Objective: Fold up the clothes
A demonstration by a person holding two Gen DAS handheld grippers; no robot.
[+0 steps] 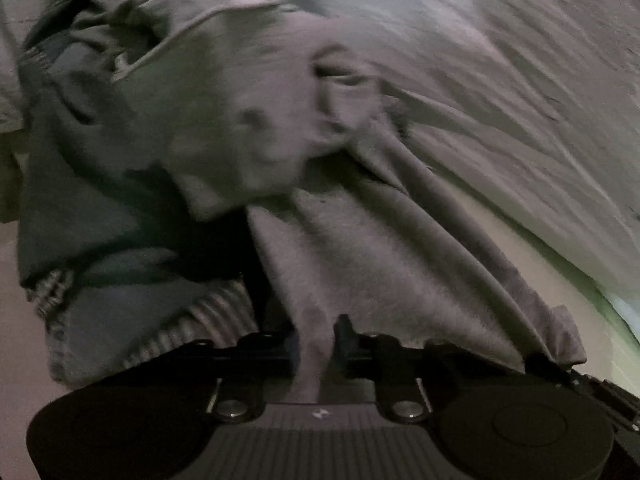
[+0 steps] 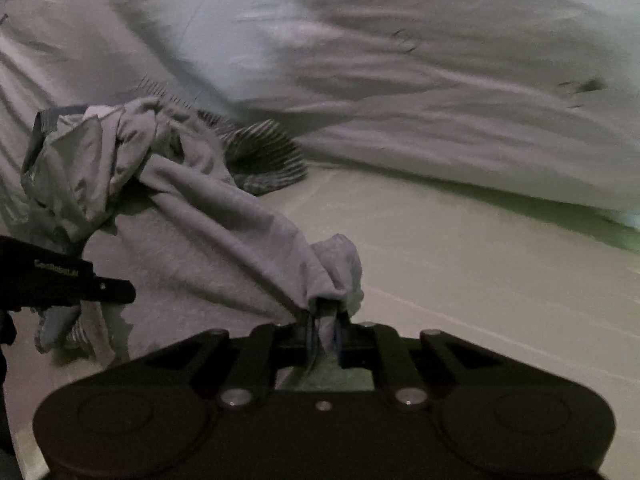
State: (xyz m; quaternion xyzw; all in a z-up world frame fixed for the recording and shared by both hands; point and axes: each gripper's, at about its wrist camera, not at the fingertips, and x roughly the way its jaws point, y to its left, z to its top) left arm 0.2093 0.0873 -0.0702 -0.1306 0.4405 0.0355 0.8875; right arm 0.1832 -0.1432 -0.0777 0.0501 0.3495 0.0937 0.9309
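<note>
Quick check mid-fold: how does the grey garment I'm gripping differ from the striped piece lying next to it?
The grey garment is plain, while the striped piece carries dark and light stripes. The grey garment is pinched by both the left gripper and the right gripper and pulled off the surface; the striped piece lies loose, ungripped. The grey garment shows much more cloth; little of the striped piece shows. Both are crumpled, neither folded.

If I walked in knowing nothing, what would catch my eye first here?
A crumpled grey garment stretched between two black grippers: the right gripper pinches one bunched end at bottom centre, the left gripper clamps another fold. Behind lies a rumpled pale sheet, with a striped cloth beside the pile.
</note>
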